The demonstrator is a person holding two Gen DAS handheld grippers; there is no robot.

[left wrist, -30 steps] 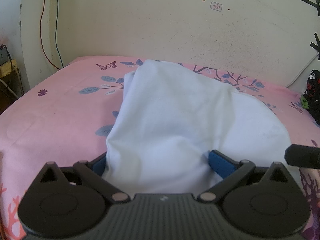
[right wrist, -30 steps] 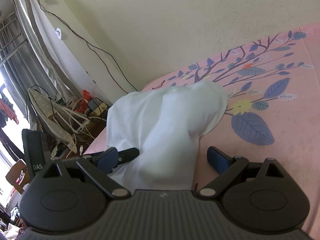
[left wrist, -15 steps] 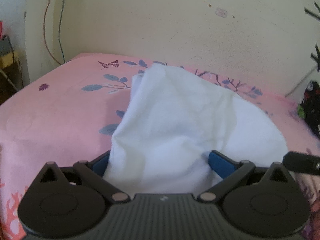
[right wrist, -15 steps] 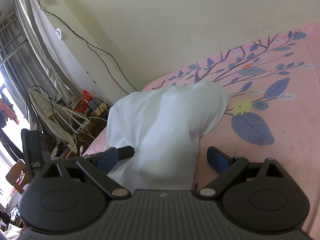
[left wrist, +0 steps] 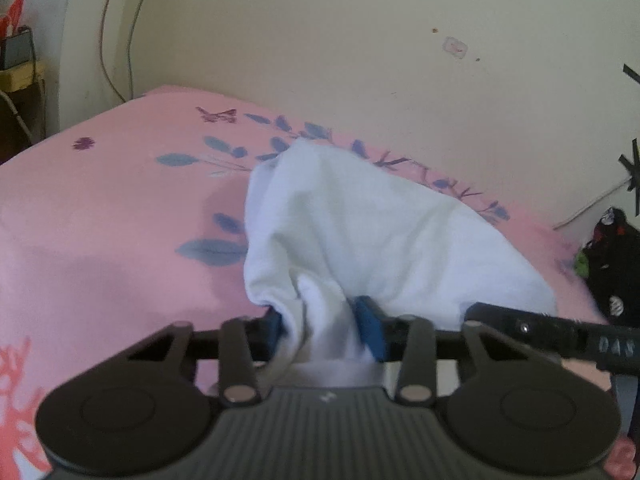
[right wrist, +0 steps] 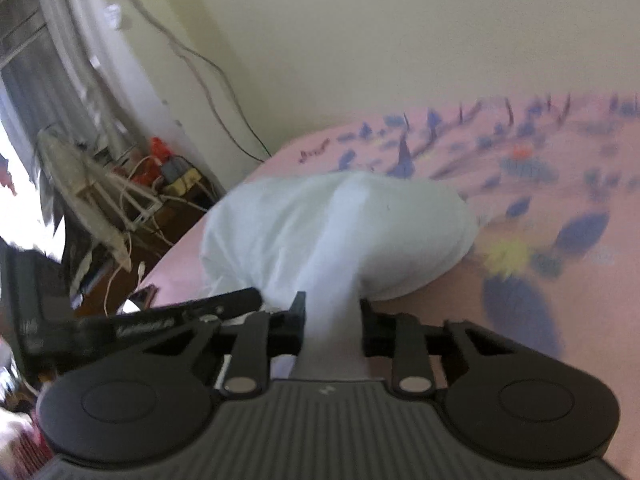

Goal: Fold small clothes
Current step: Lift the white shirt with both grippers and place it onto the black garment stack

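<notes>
Two grippers have just been closing on the same white garment (left wrist: 360,224), and each now pinches a bunch of its near hem. The left gripper (left wrist: 324,326) has cloth gathered between its blue pads; the right gripper (right wrist: 332,316) clamps a narrow rope of fabric, though that view is blurred. The rest of the garment lies draped over the pink floral bedsheet (left wrist: 112,216), reaching toward the bed's far edge by the wall, with its far end resting on the sheet. The step in hand looks like lifting the near edge to carry it over for a fold. To do it well, raise both grips evenly so the hem stays taut and level between them, keep the far end lying on the bed as an anchor, and carry the near edge toward the far edge without twisting. The bunched grips may leave wrinkles, so a gentle outward pull should help.
</notes>
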